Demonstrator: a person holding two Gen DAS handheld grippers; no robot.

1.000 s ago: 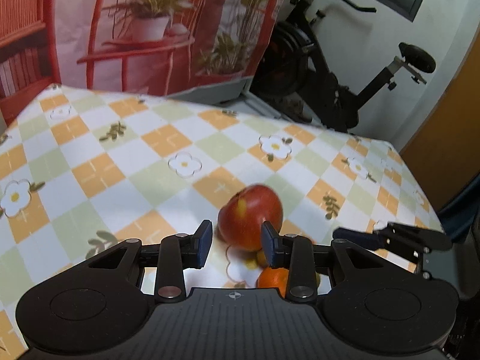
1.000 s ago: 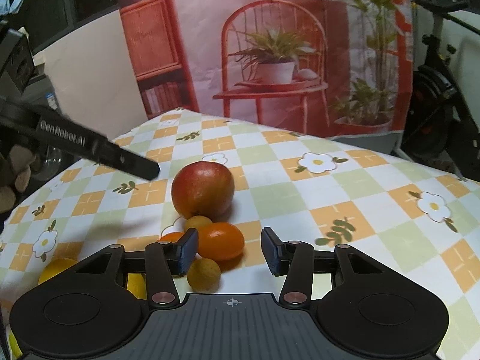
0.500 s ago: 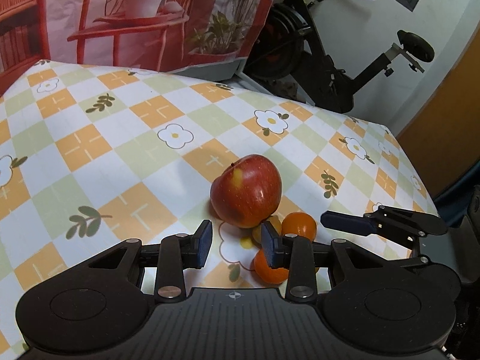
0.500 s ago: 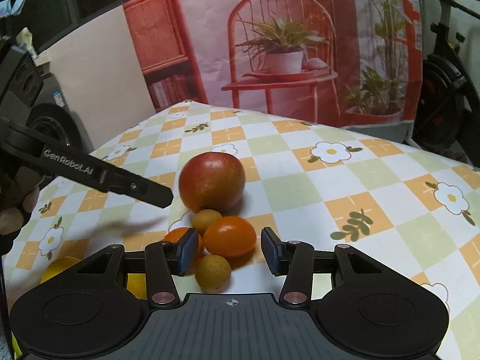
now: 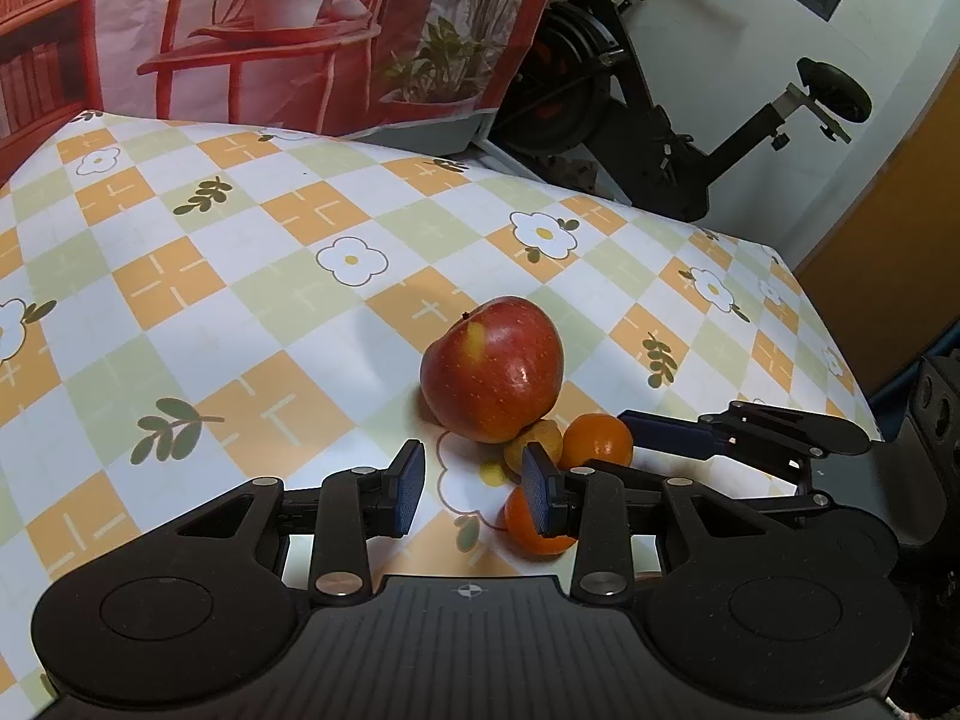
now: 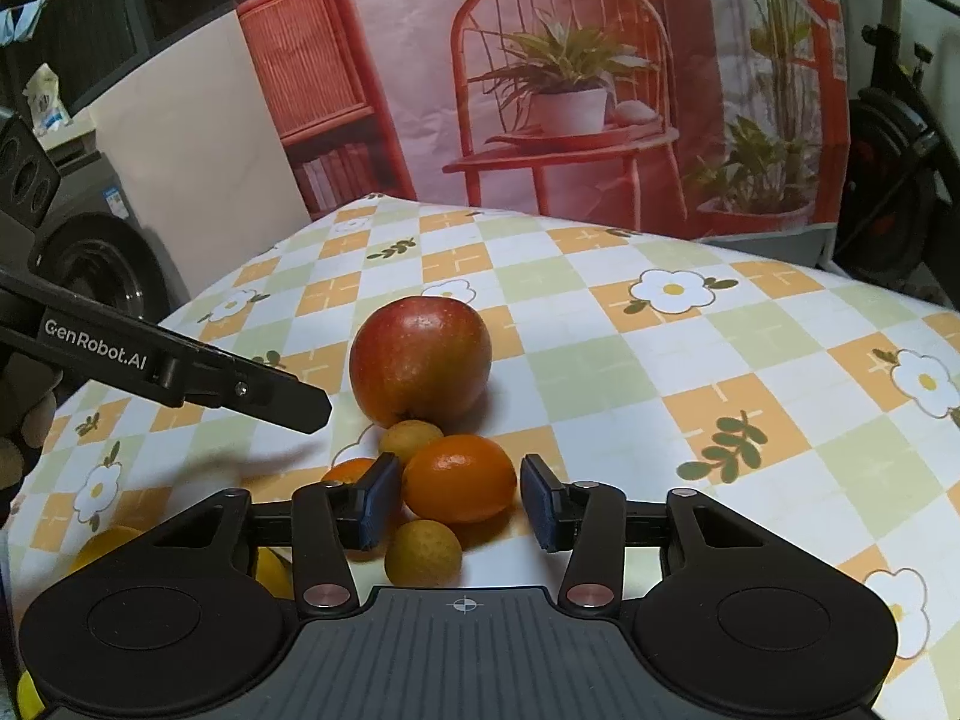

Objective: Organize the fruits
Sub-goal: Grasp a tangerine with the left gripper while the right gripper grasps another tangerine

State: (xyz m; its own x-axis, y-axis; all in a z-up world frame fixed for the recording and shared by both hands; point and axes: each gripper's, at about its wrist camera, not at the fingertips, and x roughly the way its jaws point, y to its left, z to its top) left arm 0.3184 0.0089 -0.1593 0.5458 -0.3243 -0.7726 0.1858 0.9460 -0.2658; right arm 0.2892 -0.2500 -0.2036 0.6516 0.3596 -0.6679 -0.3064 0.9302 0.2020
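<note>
1. The orange (image 6: 459,479) is seen between the two pads of the right claw (image 6: 459,501), on the checked tablecloth (image 6: 630,360), in the right wrist view; its long axis runs across the gap, from pad to pad.
2. A sliver of space is seen at each side of the orange, so no squeeze is shown: the right claw is judged released, though its jaws have just been closing with the orange between them.
3. Just past the orange, ahead of the claw, a small yellow fruit (image 6: 410,439) is touched by it, and beyond that the red apple (image 6: 420,360) is found.
4. Nearer than the orange, close under the claw's base, another yellow fruit (image 6: 423,552) is seen; a second orange (image 6: 348,471) is half hidden behind the left pad.
5. The left claw (image 5: 474,495) is held narrow and empty; the apple (image 5: 493,369) lies ahead of it and slightly to the right, clear of its pads.
6. The right hand is judged the nearer one for the orange; the crowding fruits may be nudged when the pads are brought together.
</note>
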